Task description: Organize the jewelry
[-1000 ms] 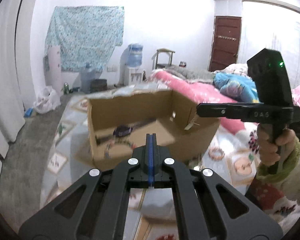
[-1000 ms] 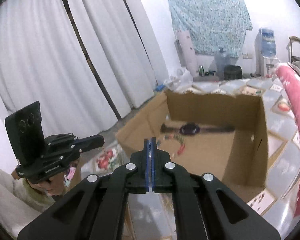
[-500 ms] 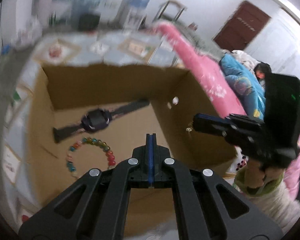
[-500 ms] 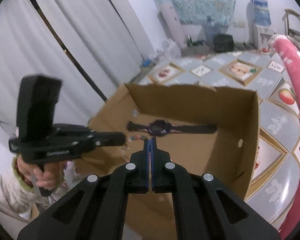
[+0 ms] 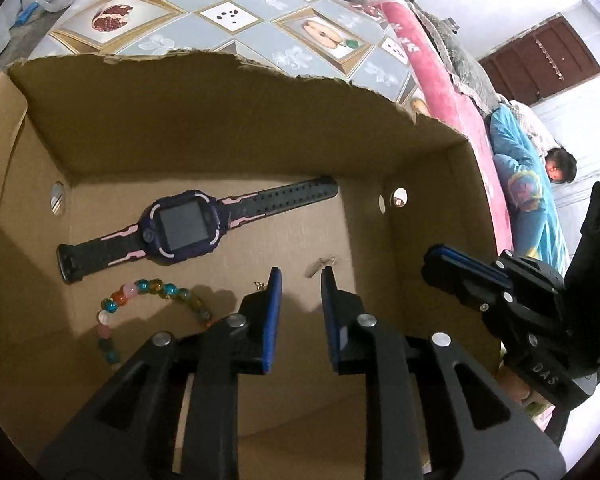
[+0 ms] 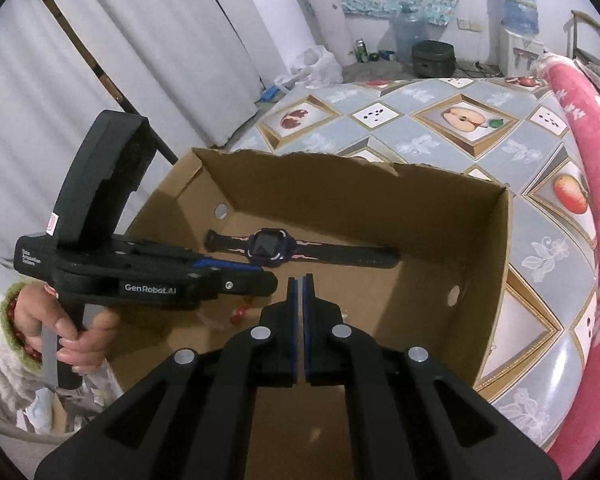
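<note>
An open cardboard box (image 5: 220, 116) (image 6: 496, 240) holds a purple and black smartwatch (image 5: 184, 228) (image 6: 270, 247), a bracelet of coloured beads (image 5: 148, 292) and a small gold earring (image 5: 322, 266) on its floor. My left gripper (image 5: 298, 280) is open and empty, low inside the box, with the earring just beyond its right fingertip. It also shows in the right wrist view (image 6: 256, 276), above red beads (image 6: 240, 312). My right gripper (image 6: 300, 280) is shut and empty above the box's near side. It also shows in the left wrist view (image 5: 440, 256), at the box's right wall.
The box sits on a grey tablecloth with fruit pictures (image 6: 460, 120). A pink blanket (image 6: 588, 128) lies to the right, white curtains (image 6: 100, 60) to the left. A person under a blue cover (image 5: 540, 184) lies beyond the box.
My left gripper has opened and dropped into the box towards the earring. My right gripper has stayed shut and moved closer over the box.
</note>
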Tool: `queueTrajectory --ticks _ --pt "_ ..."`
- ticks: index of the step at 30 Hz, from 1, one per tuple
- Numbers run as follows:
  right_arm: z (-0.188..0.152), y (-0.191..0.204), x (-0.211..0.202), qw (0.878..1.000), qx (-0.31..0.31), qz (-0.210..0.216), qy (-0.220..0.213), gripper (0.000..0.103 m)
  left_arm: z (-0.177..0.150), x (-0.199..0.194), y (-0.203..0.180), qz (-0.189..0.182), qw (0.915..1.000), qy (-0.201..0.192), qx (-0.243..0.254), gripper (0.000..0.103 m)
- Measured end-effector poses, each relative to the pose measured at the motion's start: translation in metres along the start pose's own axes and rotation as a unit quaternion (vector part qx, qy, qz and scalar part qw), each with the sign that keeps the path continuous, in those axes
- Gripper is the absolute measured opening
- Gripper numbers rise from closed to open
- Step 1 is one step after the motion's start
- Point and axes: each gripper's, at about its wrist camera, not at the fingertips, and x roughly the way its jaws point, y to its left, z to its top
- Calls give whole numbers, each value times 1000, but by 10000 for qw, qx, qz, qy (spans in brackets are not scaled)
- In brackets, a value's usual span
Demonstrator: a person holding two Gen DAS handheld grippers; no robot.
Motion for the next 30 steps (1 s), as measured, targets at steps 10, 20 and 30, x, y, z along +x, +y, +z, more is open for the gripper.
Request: queueTrajectory --ticks 10,20,30 --pt "-7 0 -17 9993 87 -193 -309 13 -9 -32 -5 91 9977 -631 239 21" --pt "-59 38 -121 9911 -30 -172 -1317 64 -114 -162 -36 258 9655 -2094 1523 63" --pt "-160 83 -149 9820 -44 -966 -1624 91 -222 -158 -25 526 9508 -2333 1967 89"
